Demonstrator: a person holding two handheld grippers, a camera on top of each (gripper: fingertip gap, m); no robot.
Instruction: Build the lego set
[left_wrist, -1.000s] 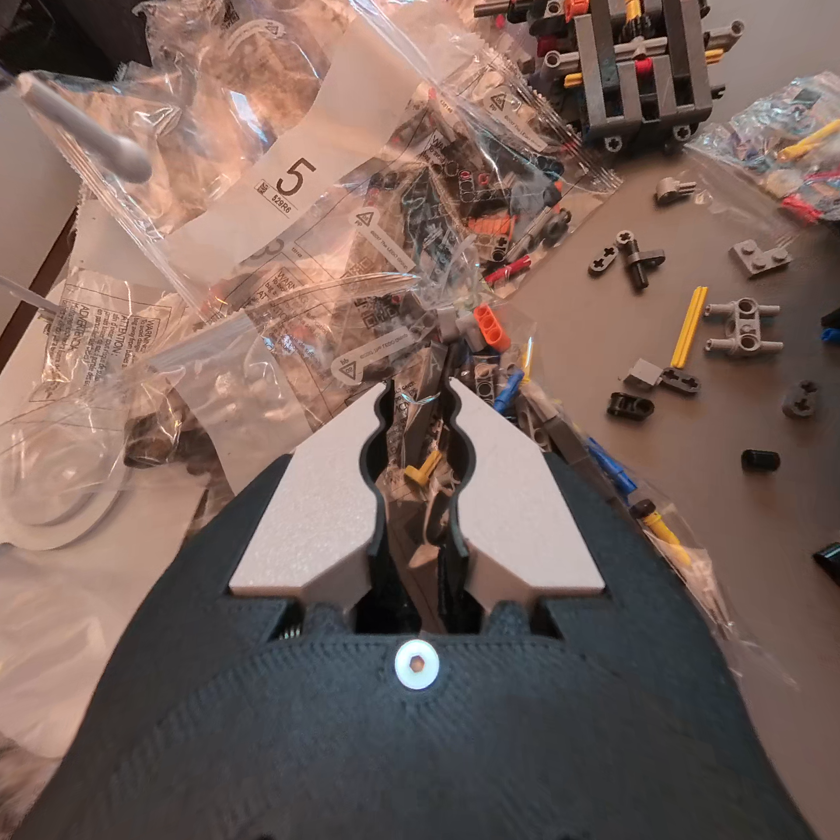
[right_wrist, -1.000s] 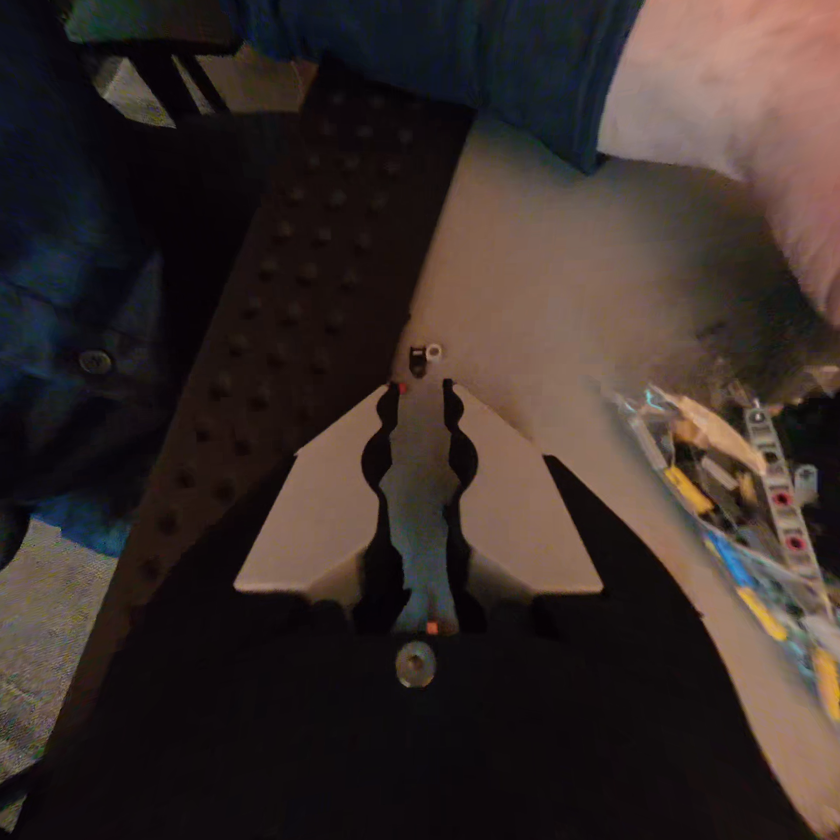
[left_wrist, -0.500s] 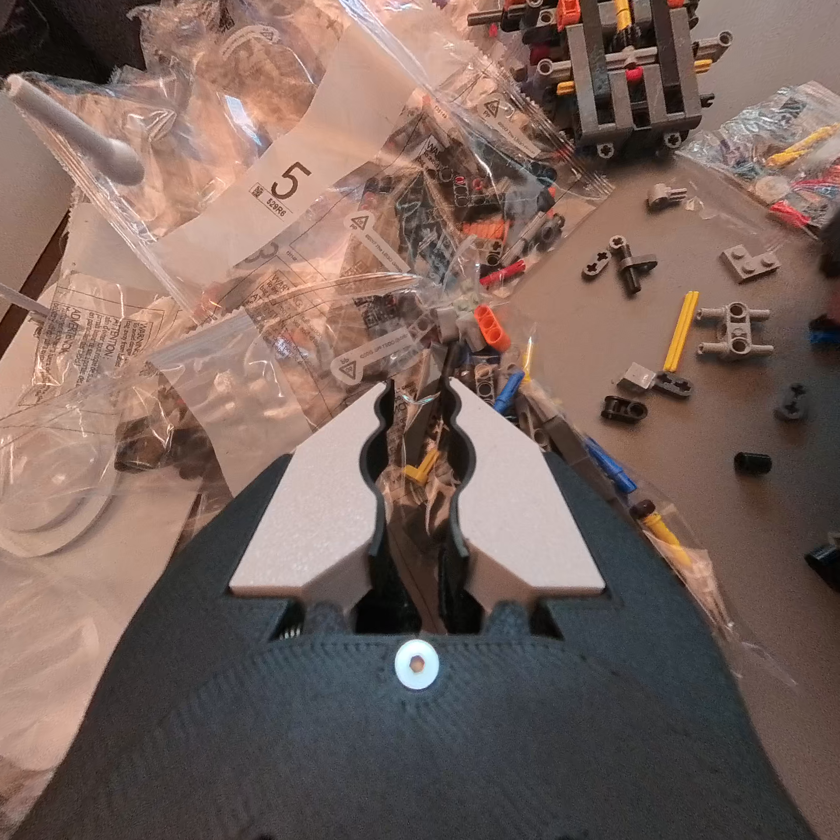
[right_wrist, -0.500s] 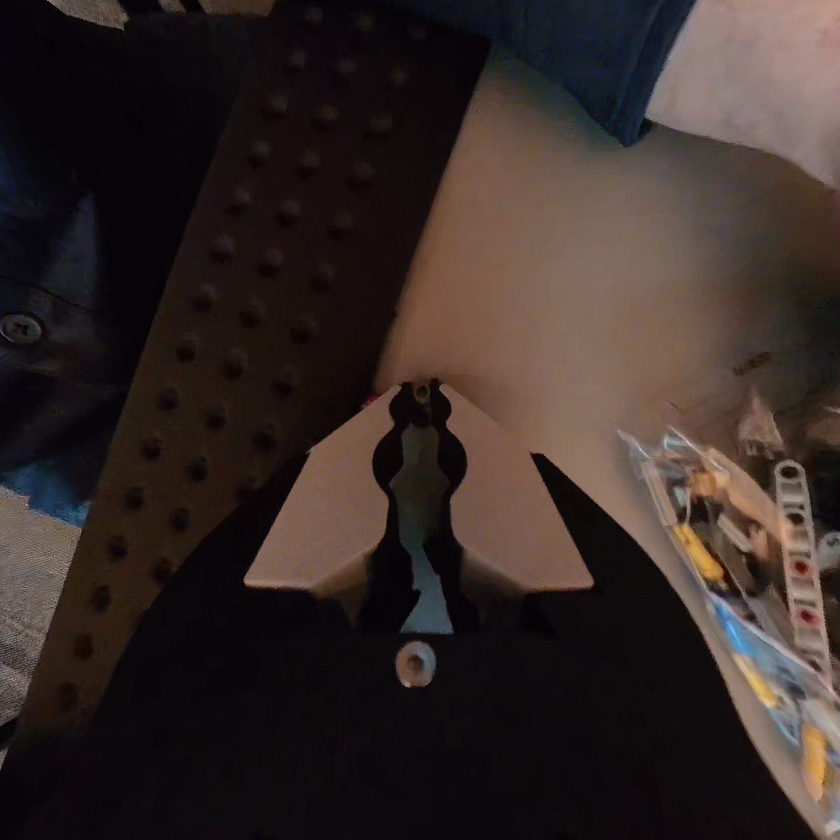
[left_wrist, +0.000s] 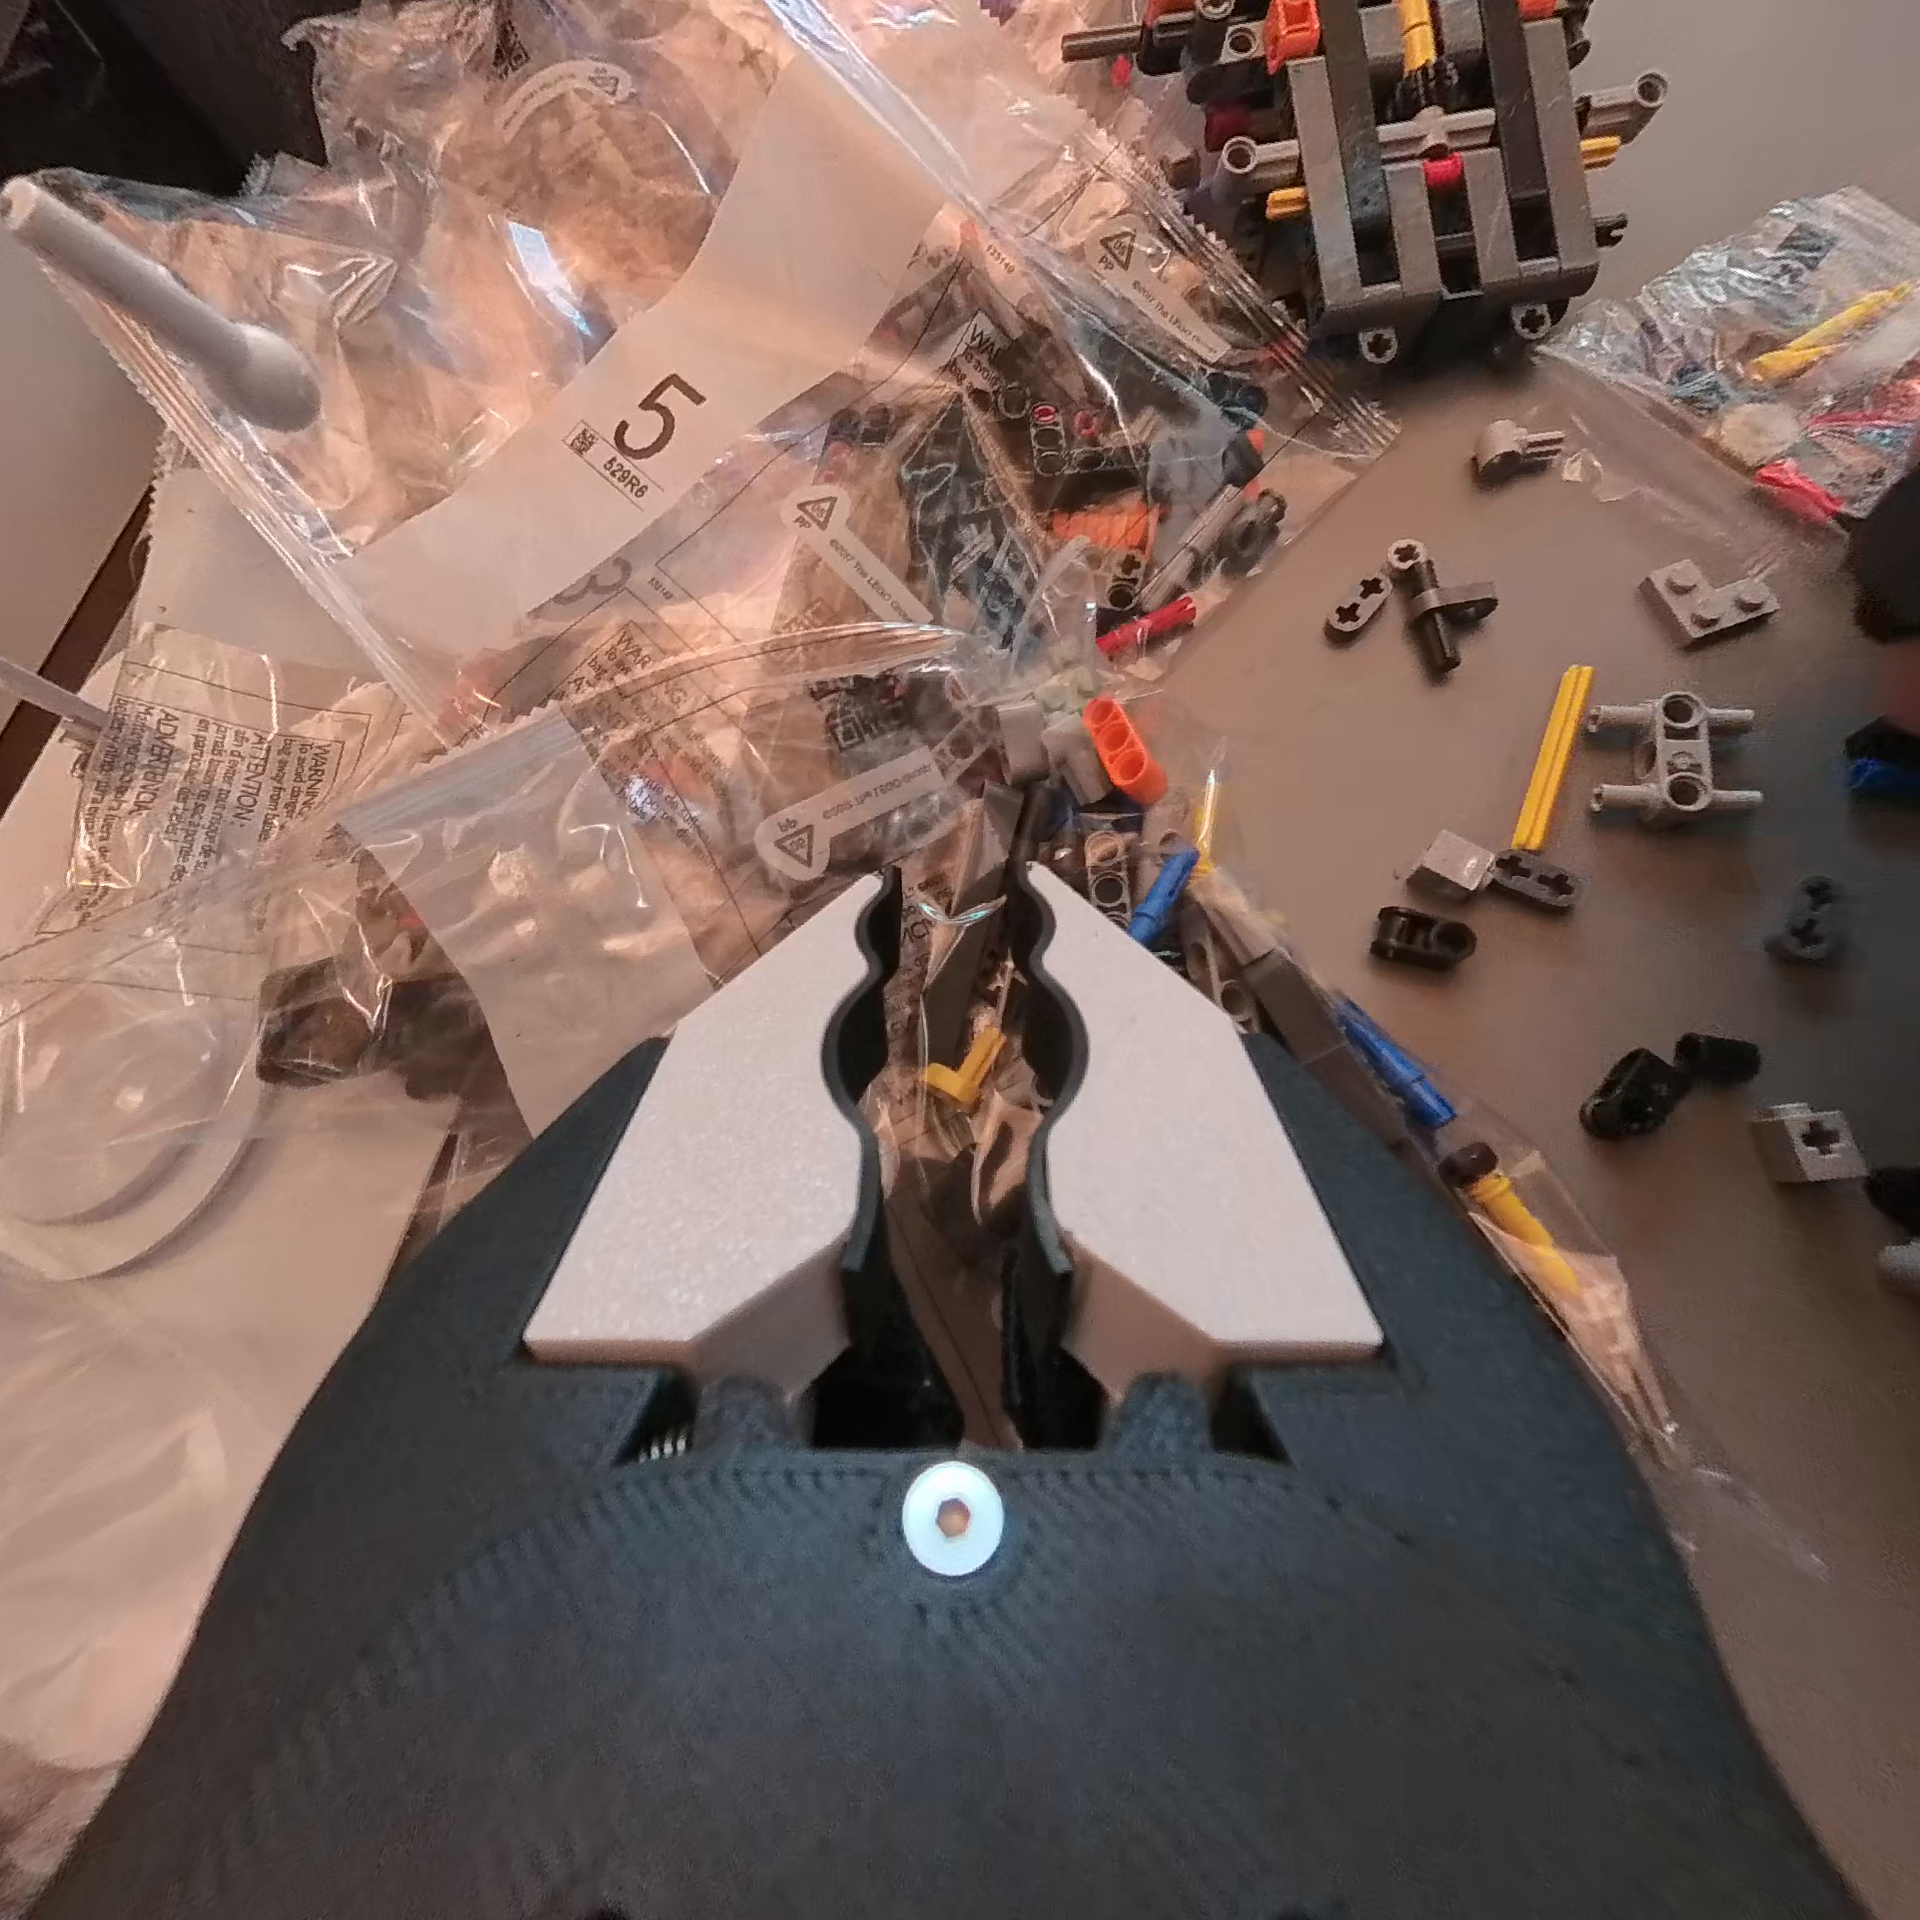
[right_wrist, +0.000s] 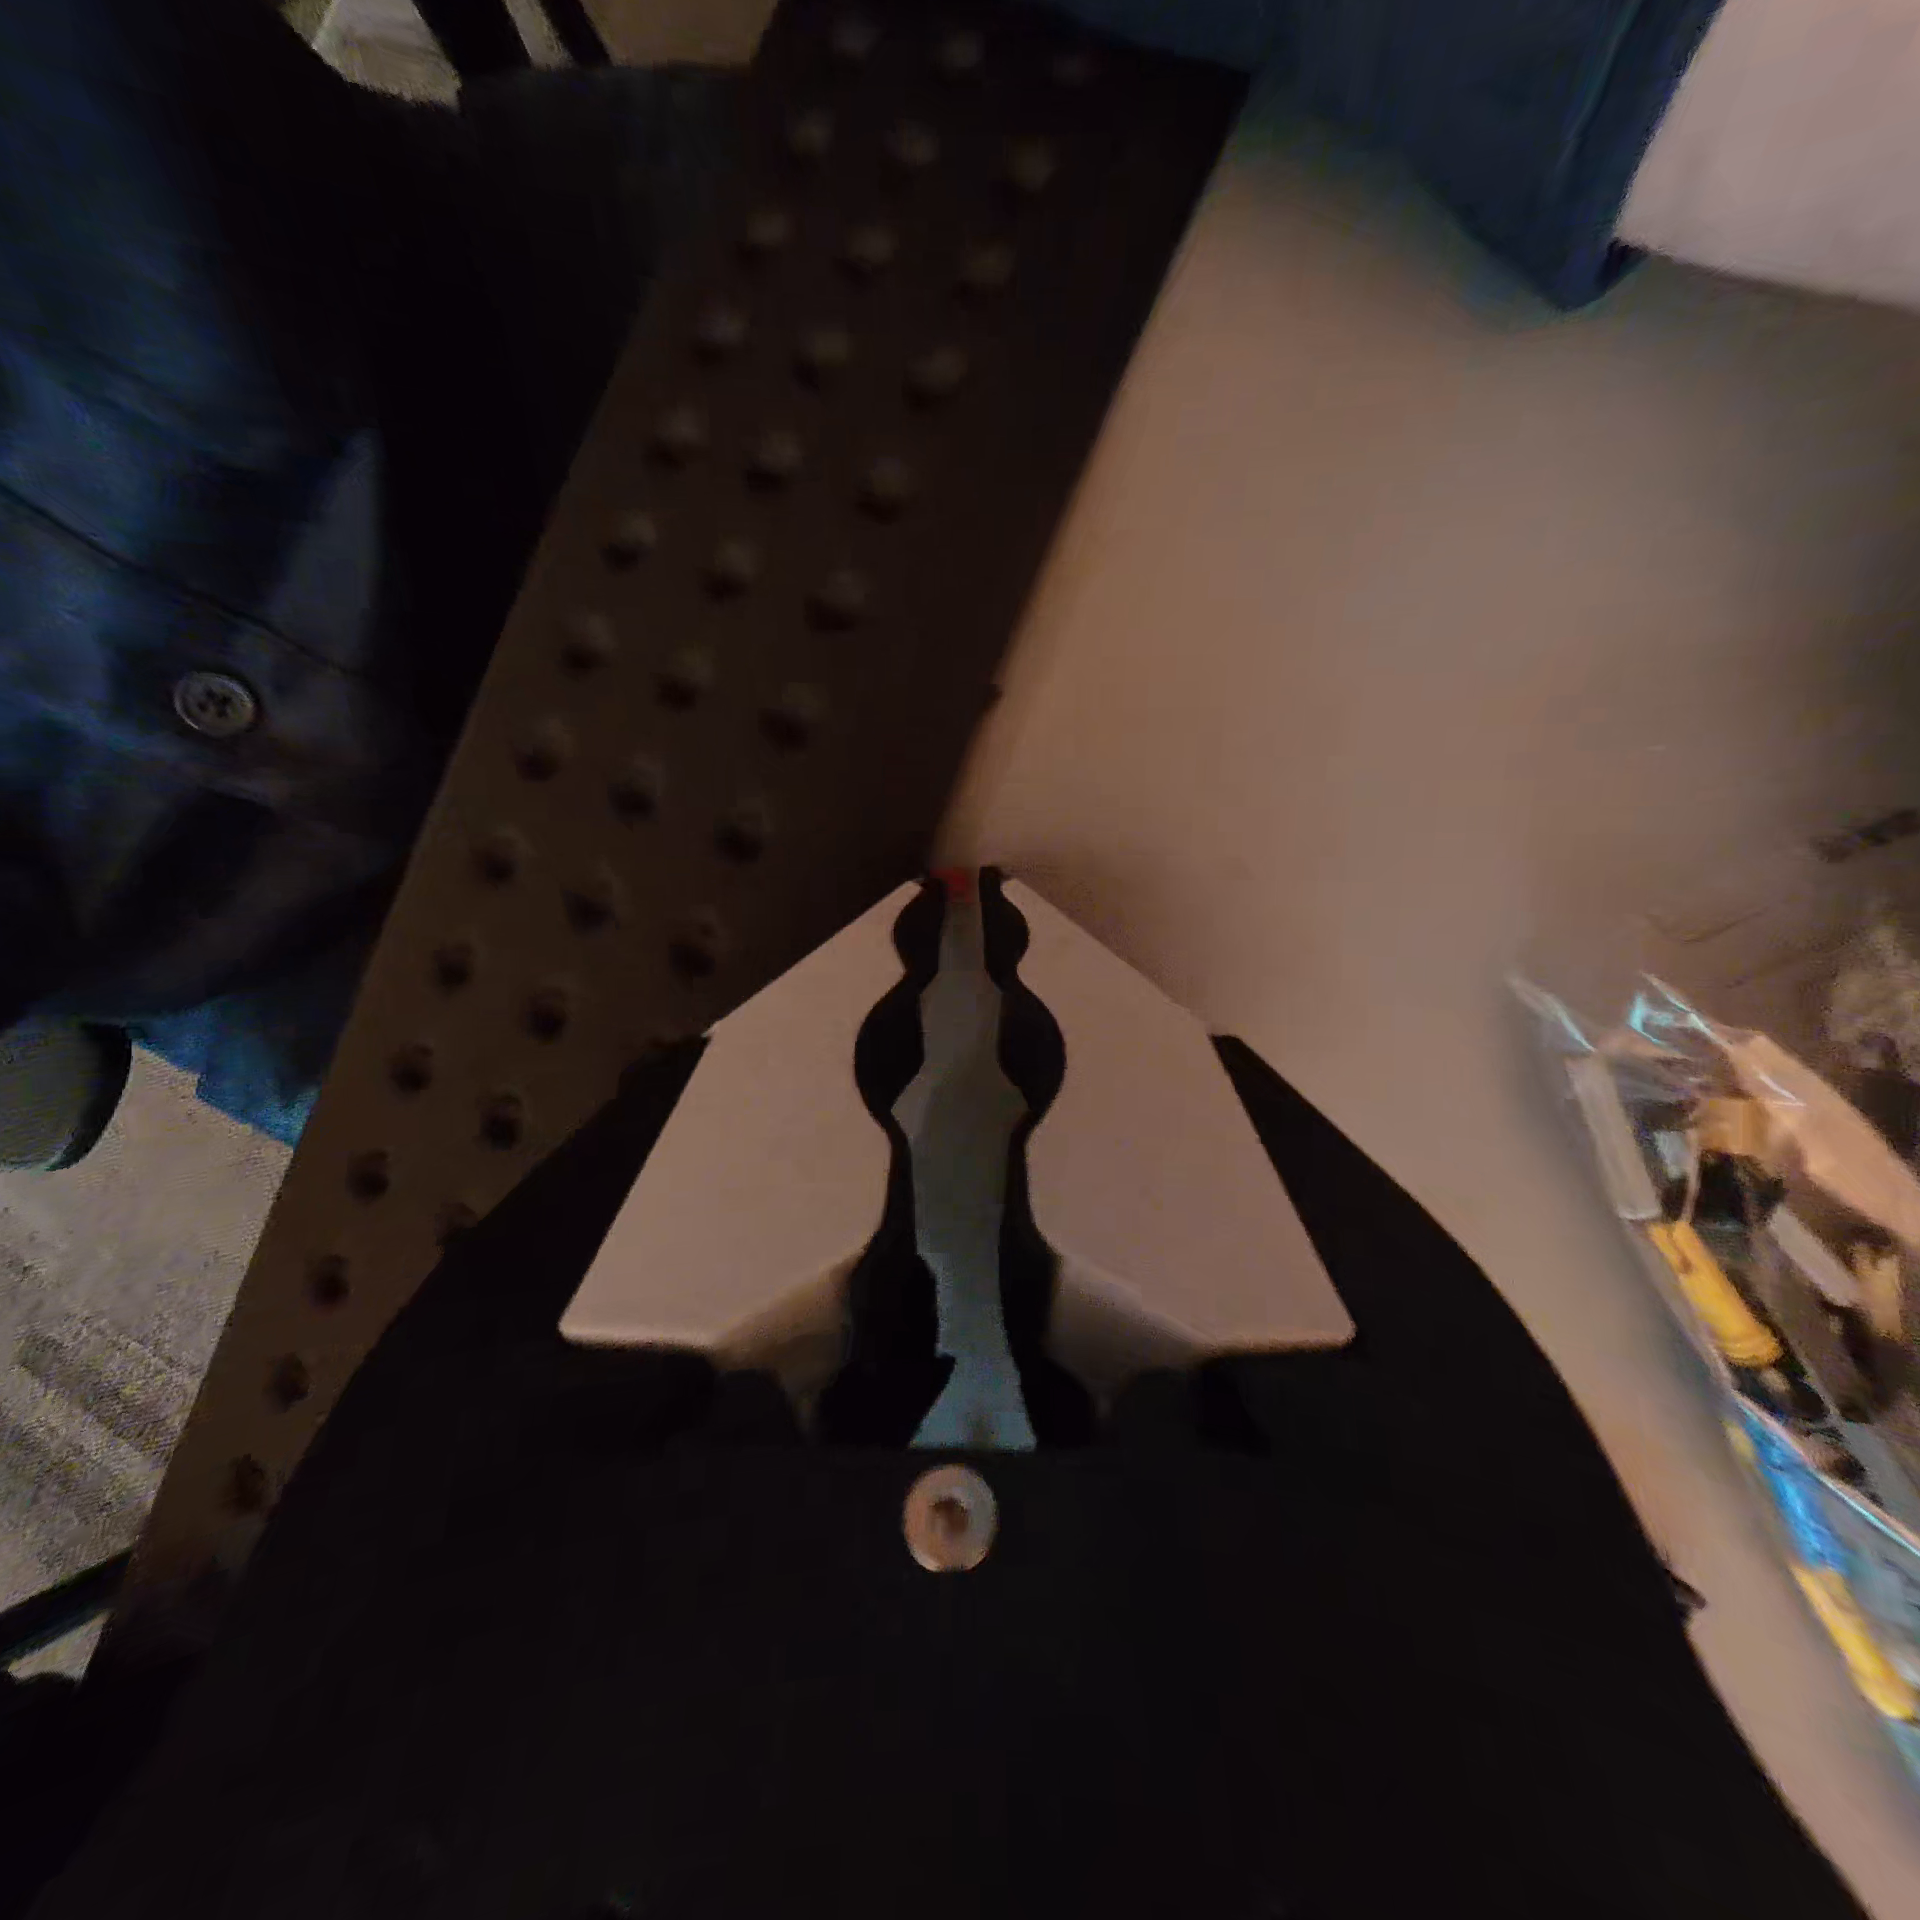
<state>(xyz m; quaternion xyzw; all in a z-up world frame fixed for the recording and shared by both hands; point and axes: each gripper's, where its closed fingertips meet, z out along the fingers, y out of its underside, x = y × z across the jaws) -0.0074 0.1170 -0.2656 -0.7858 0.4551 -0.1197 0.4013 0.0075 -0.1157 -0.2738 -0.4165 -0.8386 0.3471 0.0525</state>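
In the left wrist view, my left gripper (left_wrist: 956, 878) hovers open and empty over a clear bag of small lego parts (left_wrist: 1122, 914). The partly built grey lego frame (left_wrist: 1444, 197) stands at the far right. Loose parts lie to the right of the bags: a yellow axle (left_wrist: 1553, 758), a grey connector (left_wrist: 1673, 764), a grey corner plate (left_wrist: 1704, 613) and black pins (left_wrist: 1423, 935). In the dim, blurred right wrist view, my right gripper (right_wrist: 961, 883) has its jaws nearly together, with a small red piece (right_wrist: 956, 881) between the tips, at the table edge.
Several clear bags, one with a white numbered label (left_wrist: 665, 436), are piled on the left half of the table. A dark studded strip (right_wrist: 727, 582) runs along the table edge (right_wrist: 1403, 623). A person's blue clothing (right_wrist: 208, 468) is beyond it. A bag of parts (right_wrist: 1714, 1247) lies at the right. There is about 25 cm between the tips of the two grippers. From my left tips it is roughly 10 cm to the yellow axle (left_wrist: 1553, 758); from my right, 15 cm. My left tips are roughly 12 cm from the grey connector (left_wrist: 1673, 764).
My right gripper moved forward to the small parts by the studded strip and its jaws narrowed around one. My left gripper only drifted slightly and stayed open.
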